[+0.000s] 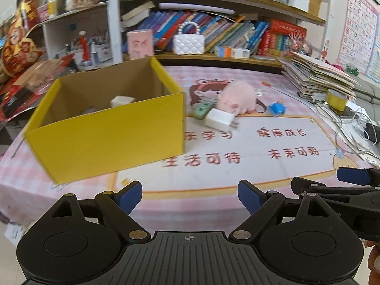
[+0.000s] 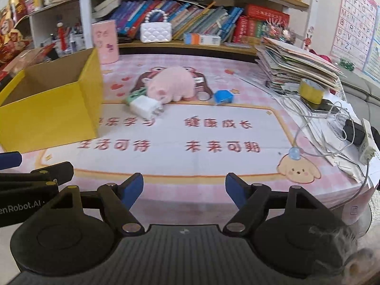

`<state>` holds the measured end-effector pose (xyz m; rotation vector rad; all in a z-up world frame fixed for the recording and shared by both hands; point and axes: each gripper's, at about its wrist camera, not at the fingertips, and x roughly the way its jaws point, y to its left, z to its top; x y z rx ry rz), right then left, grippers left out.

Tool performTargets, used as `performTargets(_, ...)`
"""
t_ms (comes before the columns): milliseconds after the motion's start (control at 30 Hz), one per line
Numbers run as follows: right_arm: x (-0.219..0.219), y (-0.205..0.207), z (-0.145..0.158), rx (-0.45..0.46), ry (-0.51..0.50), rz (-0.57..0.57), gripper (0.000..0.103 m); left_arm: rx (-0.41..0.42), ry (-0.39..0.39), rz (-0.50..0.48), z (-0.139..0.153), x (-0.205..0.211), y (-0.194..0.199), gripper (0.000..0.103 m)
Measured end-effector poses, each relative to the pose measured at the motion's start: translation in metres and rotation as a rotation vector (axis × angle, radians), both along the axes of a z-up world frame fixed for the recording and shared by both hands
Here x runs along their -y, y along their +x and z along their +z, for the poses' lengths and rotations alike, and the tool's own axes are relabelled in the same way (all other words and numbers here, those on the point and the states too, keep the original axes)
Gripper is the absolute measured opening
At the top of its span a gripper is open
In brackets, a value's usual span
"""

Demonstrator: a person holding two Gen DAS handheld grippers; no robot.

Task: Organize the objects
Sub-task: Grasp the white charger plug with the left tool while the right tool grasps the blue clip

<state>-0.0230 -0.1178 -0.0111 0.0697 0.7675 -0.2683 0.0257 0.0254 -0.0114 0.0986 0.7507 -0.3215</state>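
Right now we hold both claws low over the near edge of the surface (image 2: 237,166), which wears a pink checked cloth with red characters printed on a white panel. Our left claw (image 1: 190,196) is released, its blue pads spread wide with nothing between them, only the cloth showing in the gap. Our right claw (image 2: 184,188) is likewise released and empty, and it sits just to the right of the left one — each claw's blue tip shows at the edge of the other's view. Ahead of the left claw and to its left stands the yellow cardboard box (image 1: 111,140), open at the top, with a small white block (image 1: 121,100) lying inside near its back wall. Ahead of both claws, well apart from them and just to the right of the box, a cluster lies on the cloth: a white charger (image 2: 145,108) with its prongs turned right, a green plug (image 2: 134,96) touching it behind, and a pink plush toy (image 2: 172,85) pressed against both. Just to the right of the plush sits a small blue cube (image 2: 223,97) — on its own. Farther right leans a stack of books (image 2: 296,64) with tangled white cables (image 2: 332,128) before it.
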Motion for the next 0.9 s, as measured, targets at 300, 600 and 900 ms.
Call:
performTargets(300,0.045,0.039,-0.005,-0.02,0.023,-0.005,0.075,-0.021,0.013,0.003,-0.004,0.04,0.036,0.09)
performTargets(600,0.085,0.076,-0.006,-0.012,0.043,0.027,0.072,-0.011,0.024,0.053,-0.001,0.072,0.065,0.088)
performTargets(900,0.125,0.105,-0.011,-0.004,0.069,0.061,0.061,-0.013,0.031,0.078,-0.003,0.106,0.089,0.077)
